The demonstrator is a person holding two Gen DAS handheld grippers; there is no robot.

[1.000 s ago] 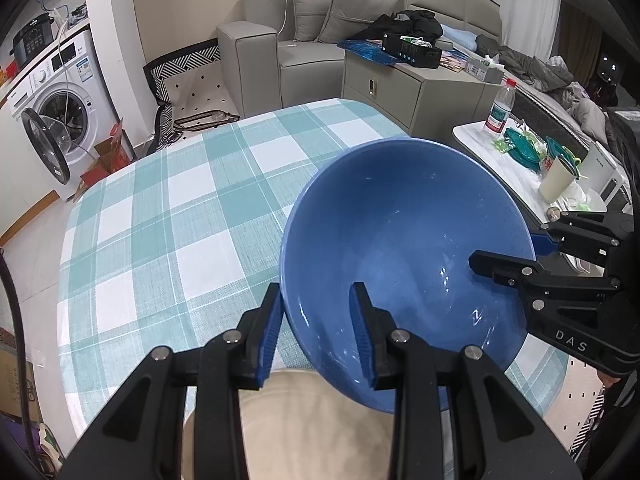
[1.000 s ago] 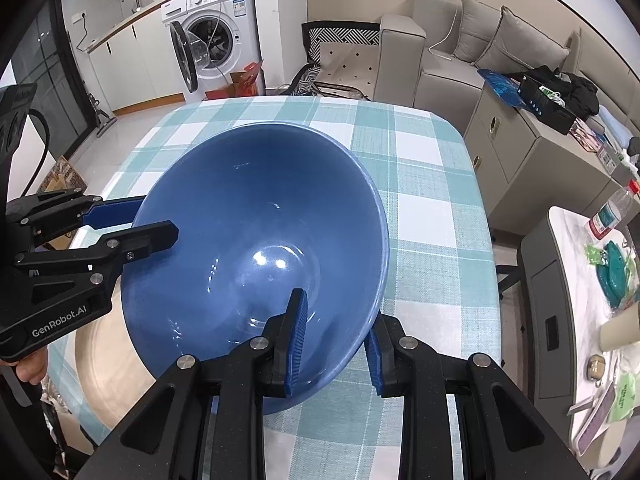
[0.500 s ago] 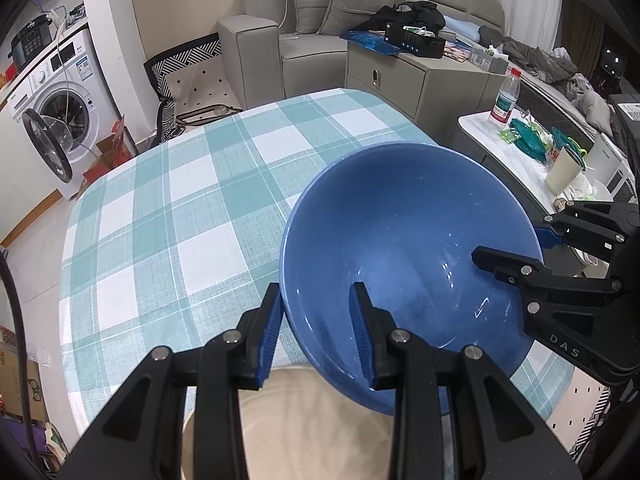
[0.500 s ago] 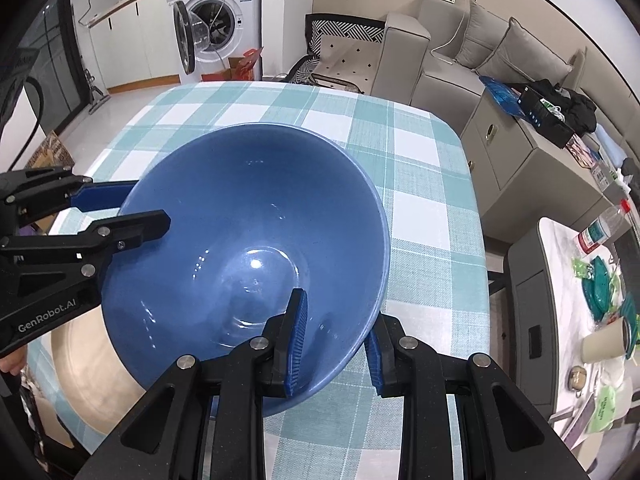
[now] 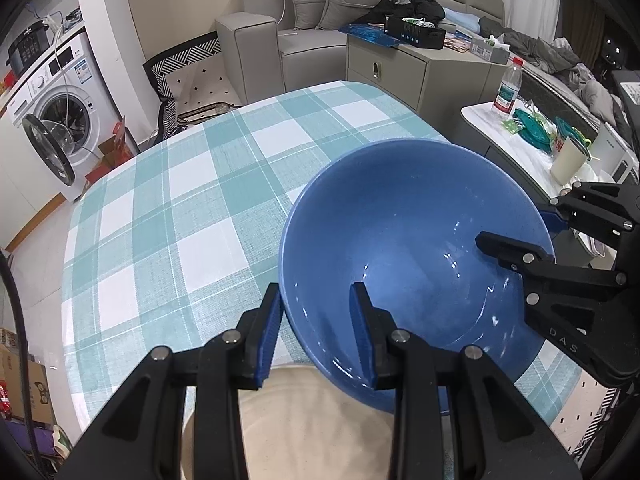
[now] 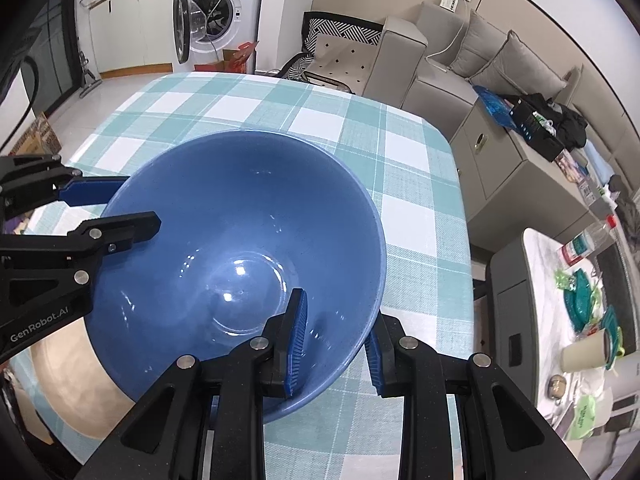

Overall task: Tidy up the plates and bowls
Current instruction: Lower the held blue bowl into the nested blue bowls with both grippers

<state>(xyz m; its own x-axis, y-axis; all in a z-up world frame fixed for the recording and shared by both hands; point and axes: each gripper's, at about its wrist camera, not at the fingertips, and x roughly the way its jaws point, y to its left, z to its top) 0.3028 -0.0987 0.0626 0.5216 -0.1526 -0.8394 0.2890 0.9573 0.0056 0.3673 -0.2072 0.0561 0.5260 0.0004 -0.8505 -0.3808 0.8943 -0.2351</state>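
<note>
A large blue bowl [image 5: 412, 248] is held by both grippers just above a beige plate [image 5: 304, 420] at the table's near edge. My left gripper [image 5: 316, 336] straddles the bowl's near-left rim, one finger inside and one outside. My right gripper [image 6: 336, 344] straddles the opposite rim the same way. In the right wrist view the bowl [image 6: 224, 264] covers most of the beige plate [image 6: 68, 384]. Whether the bowl touches the plate is hidden.
The table wears a teal and white checked cloth [image 5: 192, 200]. A grey sofa [image 5: 288, 36] and cabinet [image 5: 416, 68] stand beyond it. A washing machine [image 5: 52, 112] is at far left. A side table [image 5: 532, 136] with a bottle and cup stands at right.
The bowl has come down with both grippers and now tilts less, closer to level over the beige plate.
</note>
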